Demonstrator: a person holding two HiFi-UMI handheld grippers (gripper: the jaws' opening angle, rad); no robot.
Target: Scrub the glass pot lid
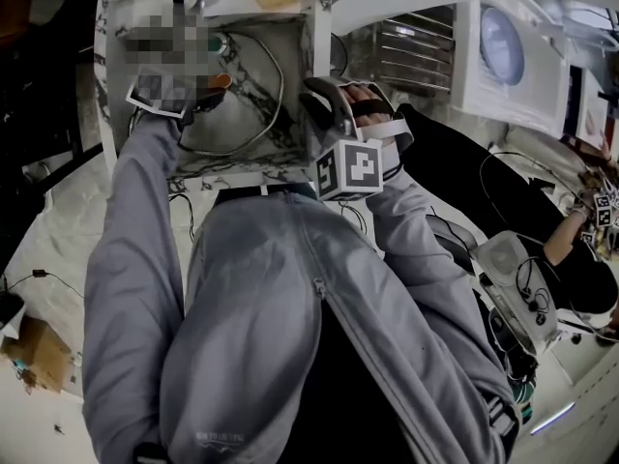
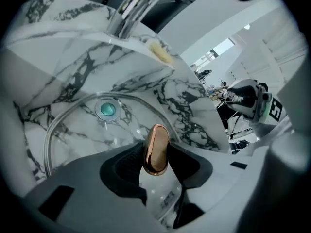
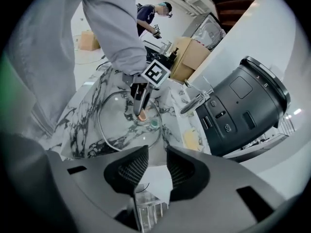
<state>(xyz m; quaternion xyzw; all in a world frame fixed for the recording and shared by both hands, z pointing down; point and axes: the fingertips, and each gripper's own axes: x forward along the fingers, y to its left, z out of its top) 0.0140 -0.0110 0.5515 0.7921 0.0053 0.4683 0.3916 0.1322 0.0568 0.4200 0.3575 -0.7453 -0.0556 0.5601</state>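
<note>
Your left gripper (image 2: pixel 156 154) is closed on the copper knob (image 2: pixel 156 148) of the glass pot lid (image 2: pixel 92 132), with one pad against each side of the knob. The lid sits inside the marble sink (image 2: pixel 63 67) and takes up most of the basin, so its metal rim runs near the walls and leaves you only a narrow margin for sliding it. Through the glass you can see the teal drain (image 2: pixel 107 109) beyond the knob. The faucet (image 2: pixel 136 8) reaches out over the back edge above the lid, and a yellow sponge (image 2: pixel 160 52) lies on the ledge just beside it. Your right gripper (image 3: pixel 156 165) is empty, its jaws a narrow gap apart. It hangs over the front right corner of the sink, well apart from the lid and from the left gripper, with open air between them. A black appliance (image 3: pixel 248 106) stands on the counter beside the faucet and closes off that side. Your own grey sleeve (image 3: pixel 112 28) crosses the near edge of the sink on the left.
</note>
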